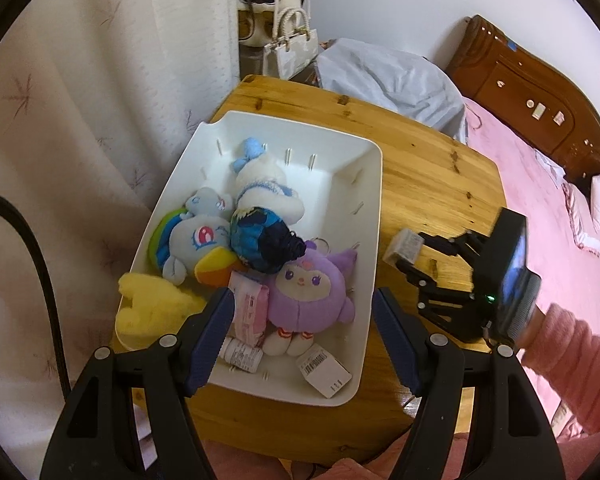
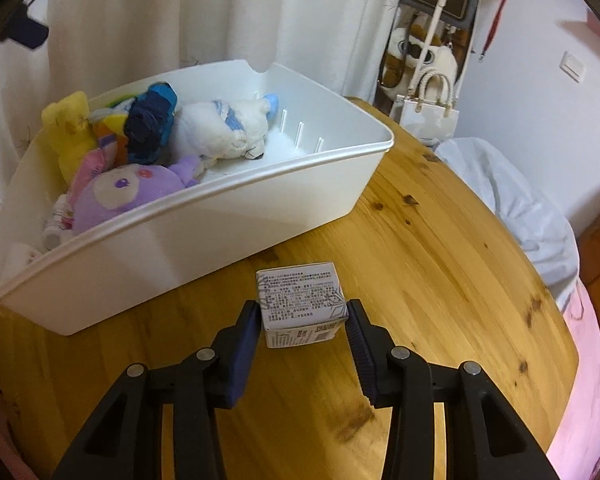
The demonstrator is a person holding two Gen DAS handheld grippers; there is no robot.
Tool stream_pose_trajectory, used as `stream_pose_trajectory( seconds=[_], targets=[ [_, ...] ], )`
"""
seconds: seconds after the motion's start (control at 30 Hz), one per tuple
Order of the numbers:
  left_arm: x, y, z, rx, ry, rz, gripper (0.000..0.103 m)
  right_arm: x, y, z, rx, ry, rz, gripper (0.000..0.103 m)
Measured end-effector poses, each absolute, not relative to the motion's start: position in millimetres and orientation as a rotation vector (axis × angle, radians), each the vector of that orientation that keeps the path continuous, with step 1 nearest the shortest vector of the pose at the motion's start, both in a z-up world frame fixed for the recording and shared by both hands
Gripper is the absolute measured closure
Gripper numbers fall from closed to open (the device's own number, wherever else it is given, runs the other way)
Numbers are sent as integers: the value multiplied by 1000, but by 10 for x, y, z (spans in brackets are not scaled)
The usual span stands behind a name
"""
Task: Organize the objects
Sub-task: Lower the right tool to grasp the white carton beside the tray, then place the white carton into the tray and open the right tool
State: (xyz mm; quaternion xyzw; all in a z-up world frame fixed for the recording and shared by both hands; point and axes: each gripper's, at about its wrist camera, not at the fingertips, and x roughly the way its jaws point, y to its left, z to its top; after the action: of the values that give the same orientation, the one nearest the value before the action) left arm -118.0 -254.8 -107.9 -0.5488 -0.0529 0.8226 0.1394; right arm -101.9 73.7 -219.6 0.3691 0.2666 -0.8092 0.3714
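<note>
A white plastic bin (image 1: 370, 216) (image 2: 204, 216) stands on a round wooden table (image 1: 432, 168) (image 2: 420, 280). It holds several plush toys: a purple one (image 1: 308, 292) (image 2: 128, 192), a white and blue one (image 1: 266, 184) (image 2: 220, 128), a grey-blue pony (image 1: 196, 236), a yellow one (image 1: 152, 308) (image 2: 66, 128), plus a pink packet (image 1: 250, 308), a small bottle (image 1: 242, 354) and a tag (image 1: 326, 370). My right gripper (image 2: 304, 314) (image 1: 410, 258) is shut on a small white printed box (image 2: 300, 304) (image 1: 404, 246) just above the table, right of the bin. My left gripper (image 1: 302, 312) is open and empty over the bin's near end.
A white curtain (image 1: 100, 120) hangs behind the bin. A white bundle (image 1: 392, 76) (image 2: 512, 200) lies past the table's far edge. A bed with a pink cover (image 1: 540, 200) and a brown wooden headboard (image 1: 532, 96) stands at right. A white handbag (image 1: 290, 46) (image 2: 428, 108) hangs at the back.
</note>
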Motion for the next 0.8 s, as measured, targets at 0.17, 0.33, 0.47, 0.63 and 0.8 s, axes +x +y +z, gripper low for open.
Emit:
stream_pose_trajectory(
  seconds=[0.17,0.33,0.47,0.63,0.8],
  targets=[
    [-1078,-2603,-1136,-1634,-203,2401,28,-869,794,-2020,949,645,-2103,59],
    [-997,-2699,-1165,-1680,-222,2412,28,-705,773,-1830,940,602,-2120,59],
    [-1012,-2778,-1148,-1682,-193,2418,28,-594,701,-1697,936,589,-2137,59],
    [-1063,-2906,-1128,-1650,-182,2421,28,-442,550,-1554,921,597,-2173,59],
    [-1115,-3075,-1080,-1593,-185,2423,28,-287,373,-1419,932,588,-2214,59]
  ],
)
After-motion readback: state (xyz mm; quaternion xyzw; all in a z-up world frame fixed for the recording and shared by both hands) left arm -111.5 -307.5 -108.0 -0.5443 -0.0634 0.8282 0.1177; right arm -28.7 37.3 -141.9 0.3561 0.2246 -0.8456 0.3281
